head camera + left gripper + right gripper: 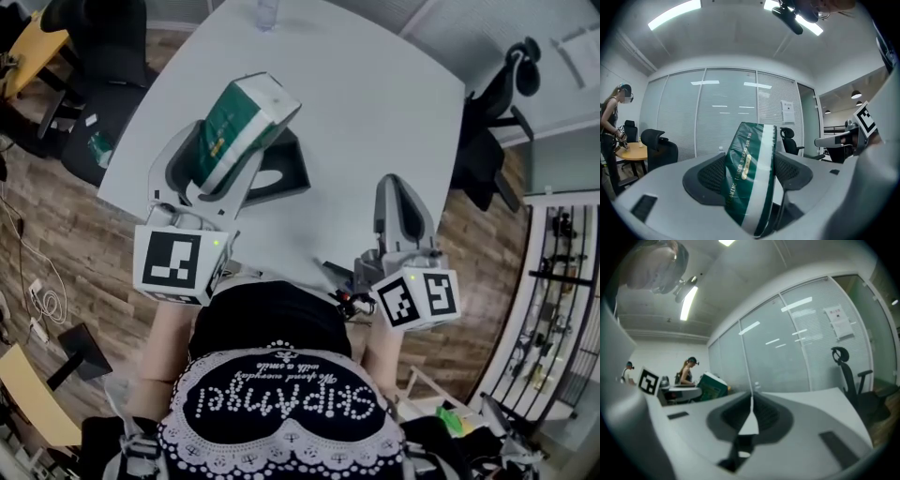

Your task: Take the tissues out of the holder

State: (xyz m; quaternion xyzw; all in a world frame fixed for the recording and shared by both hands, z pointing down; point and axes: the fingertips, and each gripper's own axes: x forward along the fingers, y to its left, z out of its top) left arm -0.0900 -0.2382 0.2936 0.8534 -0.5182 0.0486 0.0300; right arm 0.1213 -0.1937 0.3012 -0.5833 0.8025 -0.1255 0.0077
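Left gripper (751, 174): clamped on the green tissue pack (246, 117), raised above the tabletop (375, 94).
Progress: the pack looks clear of the dark holder (284, 173) on the tabletop; setting it down likely remains.
Hidden: the holder is mostly covered; I cannot tell whether it still holds tissues.
Right gripper (751, 401): jaws pressed together, empty, over the tabletop's near edge.

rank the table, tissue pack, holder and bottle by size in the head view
1. white table
2. green tissue pack, held nearer the camera, so unsure against the holder
3. black holder, partly hidden
4. bottle, cut by the edge
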